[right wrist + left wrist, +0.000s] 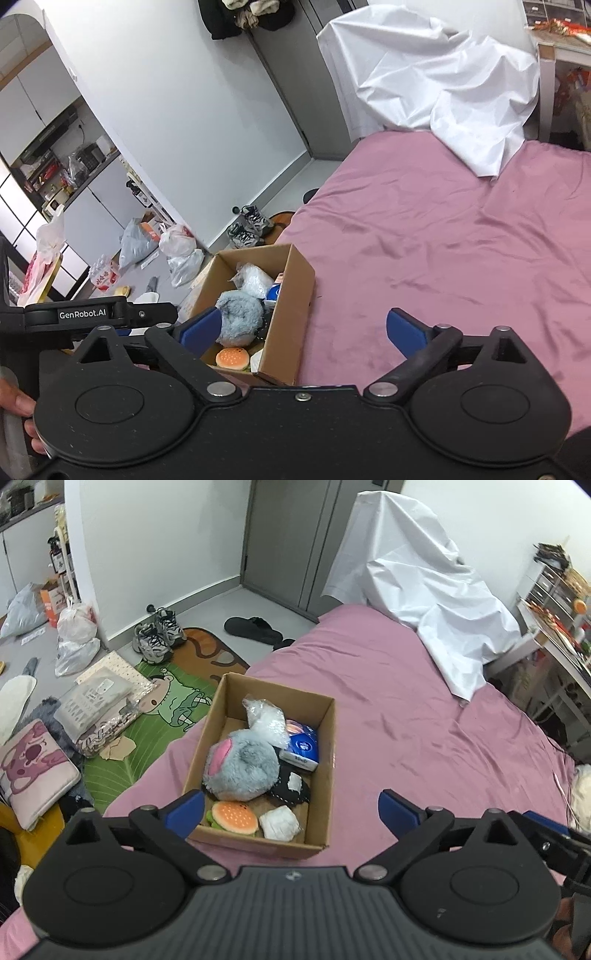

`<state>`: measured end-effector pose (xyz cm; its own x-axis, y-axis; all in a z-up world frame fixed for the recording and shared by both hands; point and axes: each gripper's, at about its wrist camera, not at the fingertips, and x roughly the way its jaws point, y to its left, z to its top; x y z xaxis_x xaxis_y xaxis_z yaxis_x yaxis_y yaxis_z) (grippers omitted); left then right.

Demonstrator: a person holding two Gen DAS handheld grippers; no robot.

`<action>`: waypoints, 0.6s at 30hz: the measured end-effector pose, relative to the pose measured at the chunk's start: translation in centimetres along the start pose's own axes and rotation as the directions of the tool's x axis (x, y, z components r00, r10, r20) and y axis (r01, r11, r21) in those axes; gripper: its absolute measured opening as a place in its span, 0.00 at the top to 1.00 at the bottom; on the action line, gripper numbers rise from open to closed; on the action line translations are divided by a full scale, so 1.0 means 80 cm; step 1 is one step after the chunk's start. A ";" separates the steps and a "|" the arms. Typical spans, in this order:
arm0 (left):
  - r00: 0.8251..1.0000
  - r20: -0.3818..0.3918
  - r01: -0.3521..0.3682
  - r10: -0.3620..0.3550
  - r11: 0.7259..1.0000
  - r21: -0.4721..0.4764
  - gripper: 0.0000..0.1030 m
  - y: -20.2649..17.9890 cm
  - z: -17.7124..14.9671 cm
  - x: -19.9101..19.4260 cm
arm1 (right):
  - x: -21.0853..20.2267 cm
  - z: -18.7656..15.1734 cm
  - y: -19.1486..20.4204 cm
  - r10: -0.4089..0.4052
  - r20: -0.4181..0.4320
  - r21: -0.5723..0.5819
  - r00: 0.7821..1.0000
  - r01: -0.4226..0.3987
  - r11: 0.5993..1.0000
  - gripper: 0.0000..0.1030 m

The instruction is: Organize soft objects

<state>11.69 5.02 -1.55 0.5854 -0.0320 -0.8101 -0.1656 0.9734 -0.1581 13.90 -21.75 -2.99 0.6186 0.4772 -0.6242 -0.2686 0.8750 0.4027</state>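
Pink bedsheet (406,709) beneath; both hand-held grippers, left (290,810) and right (303,332), angle downward, spread wide, empty.

Soft toys (240,766) fill open cardboard box (327,746) on bed.

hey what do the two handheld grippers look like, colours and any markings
Both are matte black plastic: the left gripper and right gripper have blue finger pads, round black side discs, silver pivot rivets and a ribbed centre plate. The left's side reads GenRobot.AI in white lettering.
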 end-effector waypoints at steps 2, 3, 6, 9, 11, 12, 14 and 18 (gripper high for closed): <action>1.000 0.007 0.001 -0.002 1.000 0.014 0.03 -0.004 -0.003 -0.008 | -0.009 -0.002 0.001 -0.004 0.008 -0.008 1.000 0.004 1.000 0.01; 1.000 0.009 0.003 -0.003 1.000 0.017 0.03 -0.004 -0.004 -0.012 | -0.013 -0.002 0.001 -0.002 0.013 -0.010 1.000 0.002 1.000 0.00; 1.000 0.013 0.001 -0.001 1.000 0.030 0.03 -0.008 -0.009 -0.022 | -0.027 -0.006 0.003 0.001 0.021 -0.023 1.000 0.000 1.000 0.00; 1.000 0.018 -0.008 0.007 0.999 0.051 0.03 -0.013 -0.015 -0.034 | -0.041 -0.010 0.011 -0.012 0.024 -0.052 1.000 0.013 0.999 0.00; 1.000 0.019 -0.008 0.007 0.997 0.071 0.03 -0.017 -0.019 -0.041 | -0.049 -0.011 0.012 -0.013 0.028 -0.054 1.000 0.014 0.998 0.00; 1.000 0.019 -0.008 0.007 0.997 0.080 0.03 -0.019 -0.021 -0.044 | -0.052 -0.010 0.013 -0.015 0.031 -0.049 0.999 0.016 0.999 0.00; 1.000 0.021 -0.004 0.002 0.996 0.093 0.02 -0.021 -0.024 -0.051 | -0.058 -0.010 0.012 -0.029 0.036 -0.039 0.999 0.031 0.999 0.00; 0.999 0.032 -0.010 0.007 0.993 0.115 0.02 -0.026 -0.029 -0.066 | -0.070 -0.011 0.012 -0.041 0.048 -0.037 0.998 0.043 0.998 0.00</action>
<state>7.06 2.66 1.75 0.6097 -0.0183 -0.7924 -0.0796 0.9933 -0.0842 9.51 -23.55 0.29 0.6639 0.4360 -0.6076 -0.2685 0.8972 0.3505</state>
